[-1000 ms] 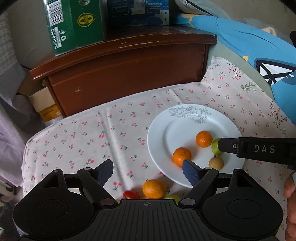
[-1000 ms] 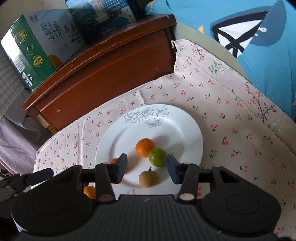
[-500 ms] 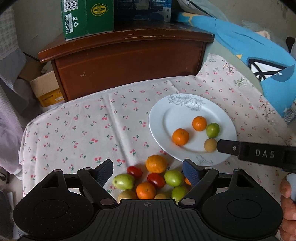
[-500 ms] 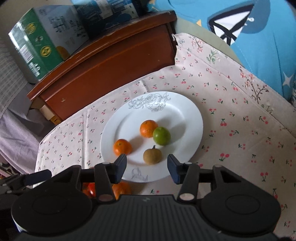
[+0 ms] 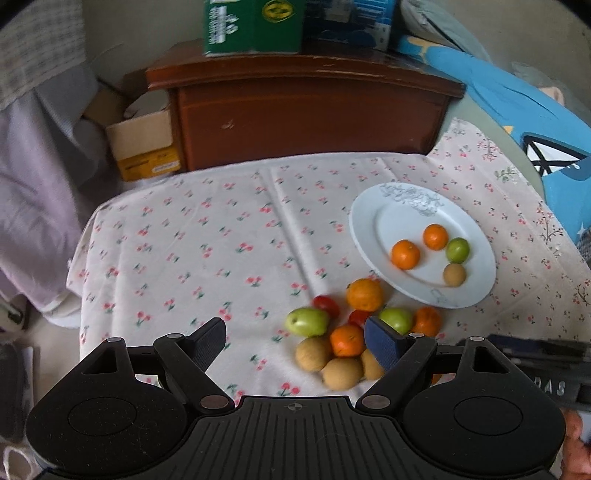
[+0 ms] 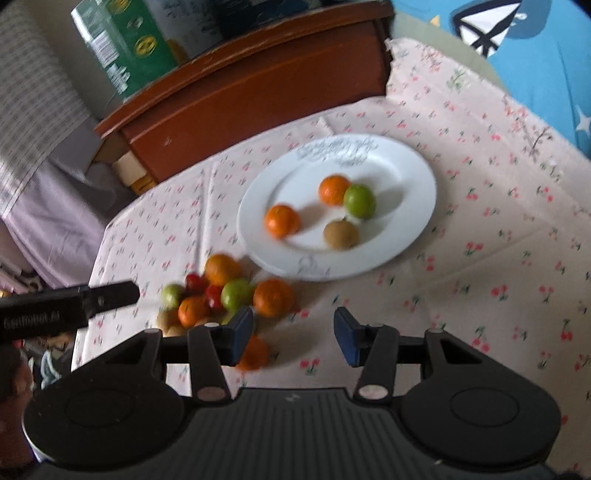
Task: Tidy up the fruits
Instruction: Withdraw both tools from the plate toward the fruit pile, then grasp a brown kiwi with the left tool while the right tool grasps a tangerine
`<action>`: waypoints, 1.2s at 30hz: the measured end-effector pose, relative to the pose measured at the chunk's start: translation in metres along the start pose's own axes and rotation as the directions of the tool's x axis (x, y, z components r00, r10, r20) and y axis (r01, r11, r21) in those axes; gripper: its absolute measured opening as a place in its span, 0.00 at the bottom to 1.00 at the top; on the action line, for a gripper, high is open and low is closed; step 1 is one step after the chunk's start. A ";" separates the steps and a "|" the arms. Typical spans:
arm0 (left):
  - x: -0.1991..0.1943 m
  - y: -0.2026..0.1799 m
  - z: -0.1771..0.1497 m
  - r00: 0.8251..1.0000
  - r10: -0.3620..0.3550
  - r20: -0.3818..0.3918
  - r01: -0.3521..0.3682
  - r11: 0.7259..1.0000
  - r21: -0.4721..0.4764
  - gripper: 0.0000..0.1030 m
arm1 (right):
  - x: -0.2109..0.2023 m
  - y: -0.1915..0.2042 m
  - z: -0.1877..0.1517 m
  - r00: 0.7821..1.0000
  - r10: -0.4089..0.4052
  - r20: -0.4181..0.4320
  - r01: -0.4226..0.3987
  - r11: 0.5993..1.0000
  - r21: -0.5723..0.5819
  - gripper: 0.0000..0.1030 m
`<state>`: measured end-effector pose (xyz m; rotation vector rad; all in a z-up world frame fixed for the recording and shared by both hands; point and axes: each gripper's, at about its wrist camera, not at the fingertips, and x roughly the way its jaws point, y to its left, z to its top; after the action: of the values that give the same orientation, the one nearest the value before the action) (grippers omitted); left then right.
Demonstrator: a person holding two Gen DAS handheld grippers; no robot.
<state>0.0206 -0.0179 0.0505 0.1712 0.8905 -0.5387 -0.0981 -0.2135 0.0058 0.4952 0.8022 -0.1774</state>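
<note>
Left wrist view. Left hand-held gripper (image 5: 295, 341): jaws spread wide, grasping nothing, held above the tabletop (image 5: 207, 251), which wears a cherry-print cloth. White plate (image 5: 476, 288), right of centre: carries two oranges (image 5: 405, 254), touching or nearly so, one green fruit (image 5: 457, 250) and one brown fruit (image 5: 454, 274). Loose pile of fruit (image 5: 345, 332), just below the plate's near rim: oranges, green fruits, small red ones, three brown ones at the front. The right finger (image 5: 384, 341) of this gripper overlaps the pile's right side. Wooden cabinet (image 5: 306, 114) behind the tabletop, a green carton (image 5: 255, 26) on top. Part of the right hand-held gripper (image 5: 543, 365) enters at the lower right edge.

Right wrist view (blurred). Right hand-held gripper (image 6: 294, 339): jaws apart, empty, over bare cloth just right of the pile (image 6: 225, 291). One orange (image 6: 255, 352) lies apart from the pile, partly behind the left finger (image 6: 240, 332). Plate (image 6: 406, 229) beyond, holding the same four fruits; the green one (image 6: 359, 201) touches an orange (image 6: 333, 189). The left hand-held gripper's arm (image 6: 66, 304) reaches in from the left edge, tip near the pile.
</note>
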 end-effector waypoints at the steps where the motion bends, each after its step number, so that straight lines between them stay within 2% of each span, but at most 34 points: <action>1: 0.000 0.004 -0.002 1.000 0.001 -0.002 -0.001 1.000 -0.008 0.81 | 0.001 0.002 -0.003 1.000 0.006 -0.006 -0.006 1.000 -0.009 0.48; 4: 0.002 0.012 -0.007 1.000 0.015 -0.011 -0.015 1.000 -0.023 0.80 | 0.004 0.009 -0.011 0.999 0.028 -0.030 -0.029 0.999 -0.036 0.48; 7: 0.002 0.017 -0.013 1.000 0.000 -0.014 0.000 1.000 -0.022 0.80 | 0.008 0.016 -0.017 0.998 0.043 -0.051 -0.047 0.997 -0.067 0.48; 15: 0.003 0.015 -0.029 1.000 -0.005 -0.023 0.006 0.999 0.049 0.80 | 0.017 0.030 -0.024 0.997 0.053 -0.056 -0.060 0.988 -0.142 0.47; 18: 0.004 0.013 -0.033 1.000 -0.014 -0.024 0.016 0.997 0.072 0.79 | 0.023 0.033 -0.025 0.997 0.051 -0.058 -0.059 0.985 -0.160 0.42; 22: 0.008 0.007 -0.037 0.999 -0.037 -0.036 0.041 0.993 0.109 0.78 | 0.029 0.034 -0.026 0.997 0.039 -0.061 -0.049 0.985 -0.167 0.29; 24: 0.010 0.002 -0.040 0.998 -0.045 -0.037 0.050 0.990 0.134 0.78 | 0.030 0.032 -0.025 0.998 0.044 -0.054 -0.052 0.985 -0.164 0.29; 26: 0.013 -0.004 -0.043 0.998 -0.054 -0.034 0.059 0.985 0.163 0.74 | 0.030 0.031 -0.025 0.997 0.050 -0.058 -0.058 0.986 -0.158 0.29; 29: 0.018 -0.009 -0.046 0.996 -0.079 -0.042 0.085 0.979 0.183 0.63 | 0.027 0.026 -0.022 0.996 0.063 -0.062 -0.071 0.989 -0.127 0.29; 31: 0.021 -0.012 -0.047 0.995 -0.092 -0.043 0.098 0.976 0.196 0.50 | 0.022 0.025 -0.020 0.997 0.065 -0.052 -0.070 0.990 -0.121 0.29; 34: 0.026 -0.014 -0.048 0.993 -0.110 -0.046 0.117 0.972 0.204 0.40 | 0.017 0.023 -0.019 0.997 0.066 -0.041 -0.070 0.991 -0.115 0.29; 36: 0.030 -0.016 -0.048 0.991 -0.119 -0.055 0.127 0.971 0.204 0.38 | 0.015 0.020 -0.018 0.997 0.063 -0.043 -0.067 0.993 -0.101 0.29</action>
<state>-0.0051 -0.0254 -0.0014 0.3195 0.8890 -0.7466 -0.0927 -0.1869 -0.0083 0.4285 0.8284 -0.0660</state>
